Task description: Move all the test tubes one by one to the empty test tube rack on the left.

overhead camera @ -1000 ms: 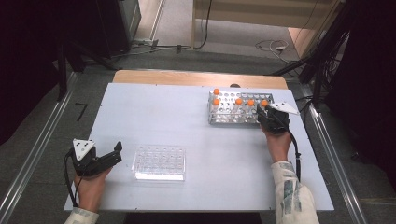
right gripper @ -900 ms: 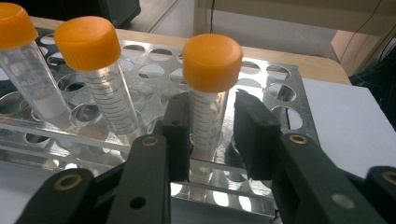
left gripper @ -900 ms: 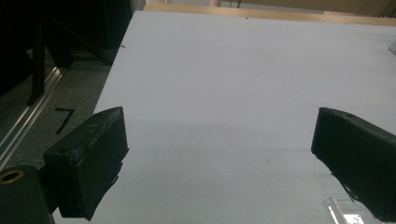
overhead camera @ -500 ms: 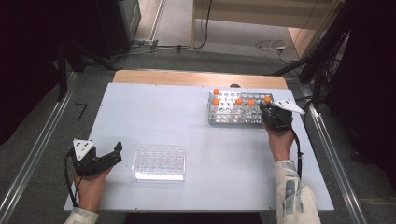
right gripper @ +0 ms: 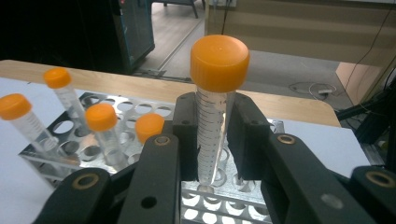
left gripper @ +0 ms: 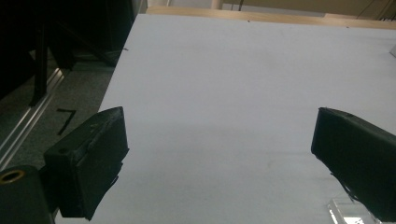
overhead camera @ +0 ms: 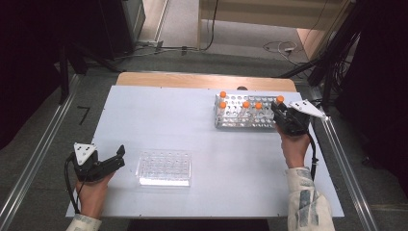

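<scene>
Clamped upright in the right gripper (right gripper: 212, 140), the clear graduated tube (right gripper: 211, 135) wears an orange cap (right gripper: 219, 62).

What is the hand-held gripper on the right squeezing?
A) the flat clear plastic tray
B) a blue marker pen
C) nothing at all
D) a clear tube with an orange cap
D: in the right gripper view, the right hand-held gripper has its black jaws pressed on both sides of a clear tube with an orange cap, just above the metal rack.
</scene>
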A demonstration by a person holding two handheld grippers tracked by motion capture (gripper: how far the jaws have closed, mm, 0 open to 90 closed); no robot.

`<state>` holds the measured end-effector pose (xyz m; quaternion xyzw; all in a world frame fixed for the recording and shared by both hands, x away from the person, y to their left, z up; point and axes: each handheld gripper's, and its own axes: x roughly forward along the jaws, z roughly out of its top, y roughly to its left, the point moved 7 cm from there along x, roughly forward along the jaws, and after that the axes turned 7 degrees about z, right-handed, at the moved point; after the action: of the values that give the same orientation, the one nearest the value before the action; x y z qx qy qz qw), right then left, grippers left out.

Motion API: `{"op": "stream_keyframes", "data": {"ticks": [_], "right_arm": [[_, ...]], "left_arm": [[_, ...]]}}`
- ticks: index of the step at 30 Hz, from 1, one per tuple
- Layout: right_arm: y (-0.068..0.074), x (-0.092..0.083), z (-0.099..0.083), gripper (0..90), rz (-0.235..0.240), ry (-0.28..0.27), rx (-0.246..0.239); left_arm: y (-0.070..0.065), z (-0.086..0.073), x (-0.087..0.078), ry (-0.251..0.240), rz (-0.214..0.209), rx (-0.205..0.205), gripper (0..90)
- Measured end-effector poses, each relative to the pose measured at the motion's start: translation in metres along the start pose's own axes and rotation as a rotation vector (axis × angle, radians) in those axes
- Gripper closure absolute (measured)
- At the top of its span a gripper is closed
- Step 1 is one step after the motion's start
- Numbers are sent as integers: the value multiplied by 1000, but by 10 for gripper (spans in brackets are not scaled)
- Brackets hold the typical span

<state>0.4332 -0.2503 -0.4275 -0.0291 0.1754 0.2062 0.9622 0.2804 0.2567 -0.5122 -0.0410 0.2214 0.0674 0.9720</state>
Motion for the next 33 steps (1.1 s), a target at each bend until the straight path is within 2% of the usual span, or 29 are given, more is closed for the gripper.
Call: {"op": "stream_keyframes", "data": {"ticks": [4,8,13,17,20,23,24,25,26,28,29,31,32,33], "right_arm": [[9,-10,-3,719,33,17,-2],[18,-18,-9,719,54,32,-24],[32,-26,-25,719,94,72,-45],[52,-30,-38,719,140,99,-61],[66,-29,-42,719,172,114,-76],[81,-27,-44,719,206,122,-93],[86,-26,-45,719,217,124,-98],[92,-26,-45,718,231,126,-102],[97,-26,-45,718,243,126,-110],[107,-25,-45,718,267,130,-122],[113,-24,-46,718,281,132,-127],[123,-23,-47,718,304,136,-142],[127,-23,-47,718,314,139,-149],[132,-23,-48,718,322,141,-155]], "left_arm": [[-2,4,-4,-16,-8,8,42],[-4,9,-8,-31,-21,4,43],[-12,18,-15,-48,-51,-4,43],[-28,25,-25,-63,-125,13,54],[-39,26,-26,-37,-207,19,62],[-49,28,-26,-23,-235,33,66],[-49,28,-26,-23,-235,33,65],[-56,31,-27,-26,-255,30,65],[-56,31,-27,-26,-255,30,66],[-68,37,-30,-32,-286,37,66],[-68,37,-30,-32,-286,37,66],[-86,41,-32,-32,-322,62,70],[-86,41,-32,-32,-322,62,74],[-98,43,-33,-34,-345,85,74]]}}
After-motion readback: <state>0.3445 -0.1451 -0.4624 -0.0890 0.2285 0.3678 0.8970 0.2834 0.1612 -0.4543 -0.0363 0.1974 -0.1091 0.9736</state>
